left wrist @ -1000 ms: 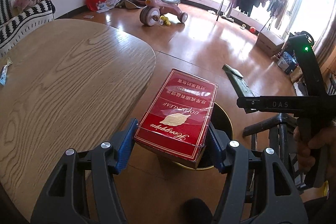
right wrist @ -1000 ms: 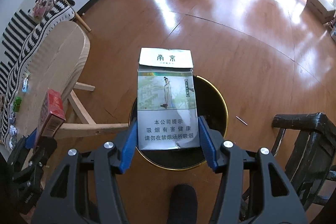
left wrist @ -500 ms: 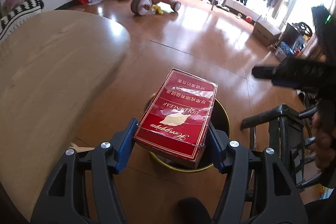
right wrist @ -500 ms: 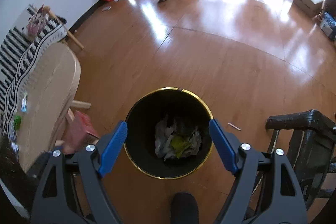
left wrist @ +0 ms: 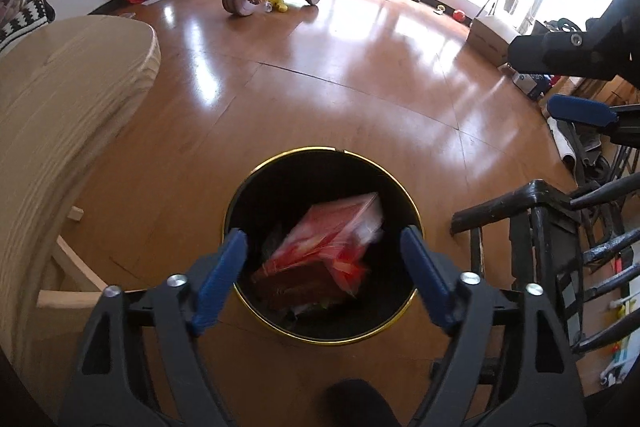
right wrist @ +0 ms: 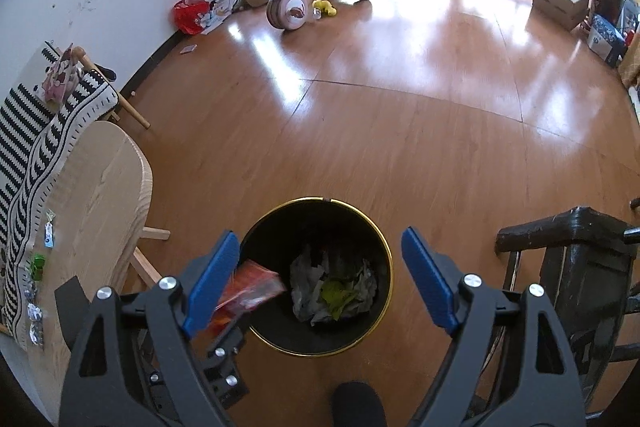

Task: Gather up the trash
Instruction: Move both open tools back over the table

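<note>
Black bin (left wrist: 280, 167) on wooden floor (left wrist: 360, 79)

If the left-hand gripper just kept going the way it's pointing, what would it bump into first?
Probably the red carton, blurred and dropping clear of the just-opened jaws of the left gripper into the black bin. Below it lies crumpled trash; depth is hard to judge.

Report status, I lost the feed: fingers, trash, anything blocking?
Left gripper just opened, empty. Right gripper open, empty. Red carton dropping into black bin. Nothing blocking.
</note>
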